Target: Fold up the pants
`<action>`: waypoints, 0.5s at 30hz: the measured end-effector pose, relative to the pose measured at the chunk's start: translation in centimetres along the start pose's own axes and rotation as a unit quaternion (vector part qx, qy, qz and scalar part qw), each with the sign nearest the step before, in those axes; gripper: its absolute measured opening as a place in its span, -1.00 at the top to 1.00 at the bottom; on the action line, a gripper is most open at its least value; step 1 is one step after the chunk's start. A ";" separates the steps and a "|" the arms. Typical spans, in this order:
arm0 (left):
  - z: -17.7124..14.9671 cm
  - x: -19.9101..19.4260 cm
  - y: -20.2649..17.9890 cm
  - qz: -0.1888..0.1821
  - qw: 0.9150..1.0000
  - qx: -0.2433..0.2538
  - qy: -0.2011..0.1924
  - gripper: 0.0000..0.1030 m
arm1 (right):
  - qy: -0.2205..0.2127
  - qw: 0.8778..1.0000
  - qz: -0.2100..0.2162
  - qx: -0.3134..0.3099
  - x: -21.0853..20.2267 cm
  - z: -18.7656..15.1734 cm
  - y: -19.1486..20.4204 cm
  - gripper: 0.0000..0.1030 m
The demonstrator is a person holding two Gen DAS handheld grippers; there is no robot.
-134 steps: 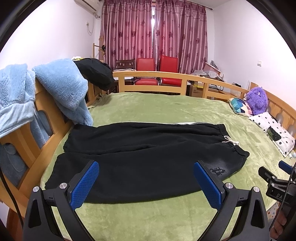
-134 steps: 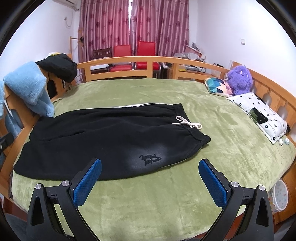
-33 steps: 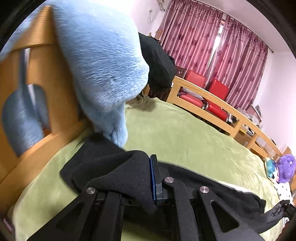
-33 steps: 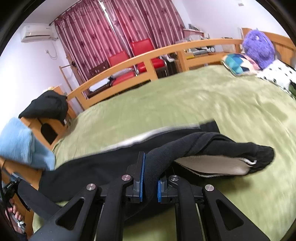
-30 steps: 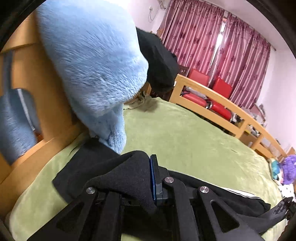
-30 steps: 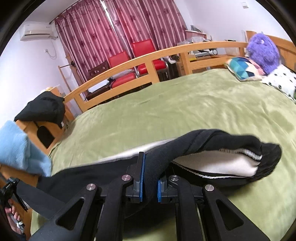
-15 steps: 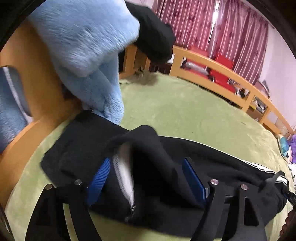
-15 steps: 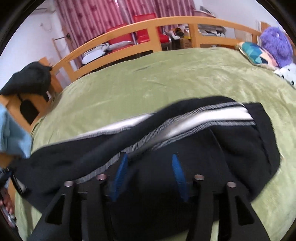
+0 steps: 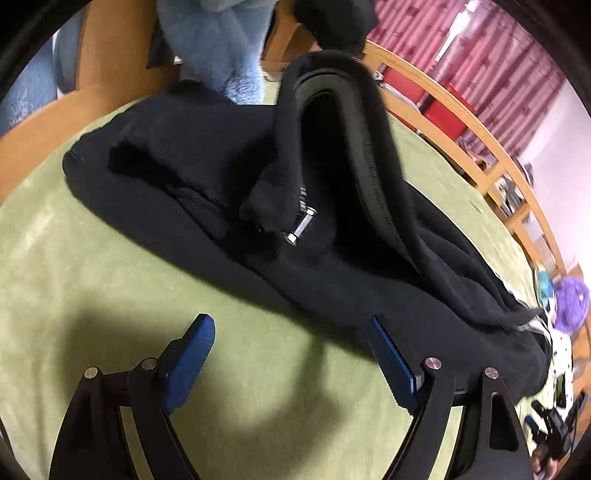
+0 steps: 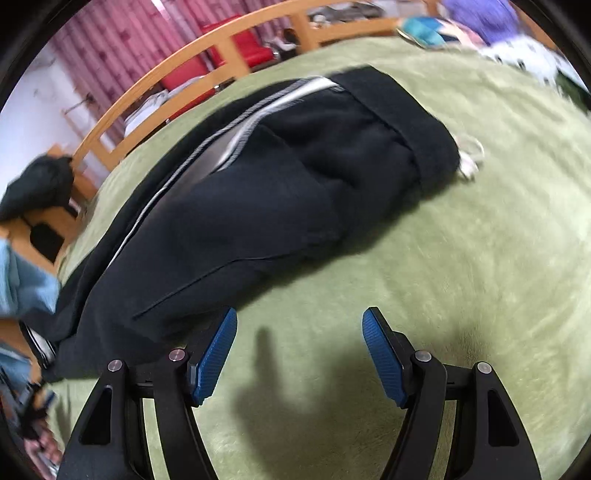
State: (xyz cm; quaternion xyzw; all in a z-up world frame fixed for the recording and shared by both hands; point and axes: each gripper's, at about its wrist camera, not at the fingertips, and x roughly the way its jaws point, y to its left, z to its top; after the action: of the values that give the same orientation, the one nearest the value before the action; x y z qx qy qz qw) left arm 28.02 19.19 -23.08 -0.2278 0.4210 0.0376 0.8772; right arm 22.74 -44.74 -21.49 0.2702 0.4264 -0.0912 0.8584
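Note:
The black pants (image 9: 229,177) lie on the green bed, folded lengthwise with one leg over the other. In the left wrist view the cuff end is bunched and stands up in a hump. In the right wrist view the pants (image 10: 258,192) show a white side stripe and the waistband with a white drawstring (image 10: 469,158) at the right. My left gripper (image 9: 291,354) is open and empty over the blanket, just in front of the pants. My right gripper (image 10: 299,350) is open and empty, its left finger at the pants' near edge.
The green blanket (image 9: 92,295) covers the bed. A wooden bed rail (image 9: 461,122) runs around it, with blue fleece (image 9: 221,48) draped at the left end. Red chairs (image 10: 192,70) and curtains stand behind. A purple plush toy (image 10: 480,18) and pillows lie at the right.
Both grippers were shut on the pants and carried the near leg over the far one. They have let go, opened and drawn back toward the near side.

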 end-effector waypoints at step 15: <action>2.5 4.4 1.7 -0.002 0.995 -0.097 -0.004 0.39 | -0.053 0.992 0.052 0.098 6.3 4.8 0.7 -0.58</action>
State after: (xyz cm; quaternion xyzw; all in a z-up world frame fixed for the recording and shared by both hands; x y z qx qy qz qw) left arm 32.20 21.23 -25.65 -0.3124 0.4112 0.0774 0.8528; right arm 30.22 -46.28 -23.76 0.3695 0.3552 -0.1022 0.8526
